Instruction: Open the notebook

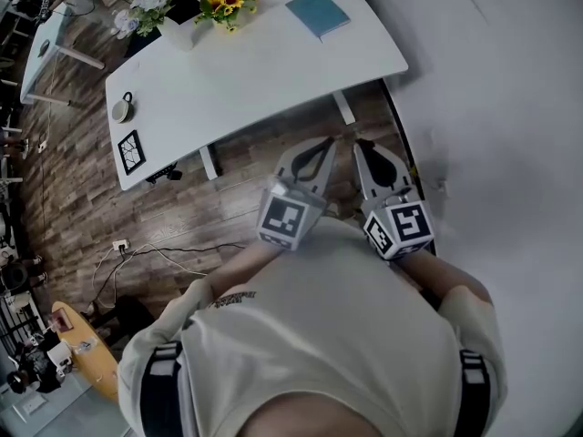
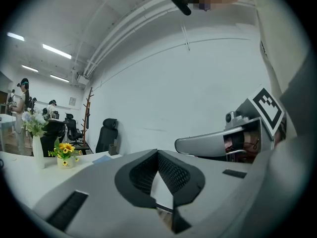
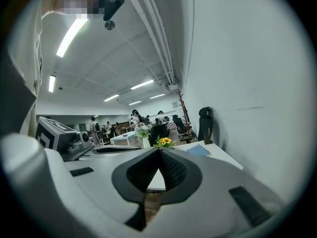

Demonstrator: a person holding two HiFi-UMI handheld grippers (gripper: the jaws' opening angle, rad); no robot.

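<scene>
A closed blue notebook (image 1: 317, 12) lies flat near the far right corner of the white table (image 1: 255, 71). It also shows as a small blue slab in the left gripper view (image 2: 101, 158) and the right gripper view (image 3: 199, 150). Both grippers hover side by side close to my chest, above the wooden floor and well short of the table's near edge. My left gripper (image 1: 323, 141) has its tips touching and holds nothing. My right gripper (image 1: 362, 144) is likewise shut and empty. Both point roughly level toward the table.
A vase of sunflowers (image 1: 226, 5) and a vase of white flowers (image 1: 146, 9) stand on the table's far side. A round object (image 1: 121, 109) and a black patterned card (image 1: 130, 151) lie at its left end. A white wall (image 1: 510, 107) runs along the right. Cables (image 1: 155, 255) trail on the floor.
</scene>
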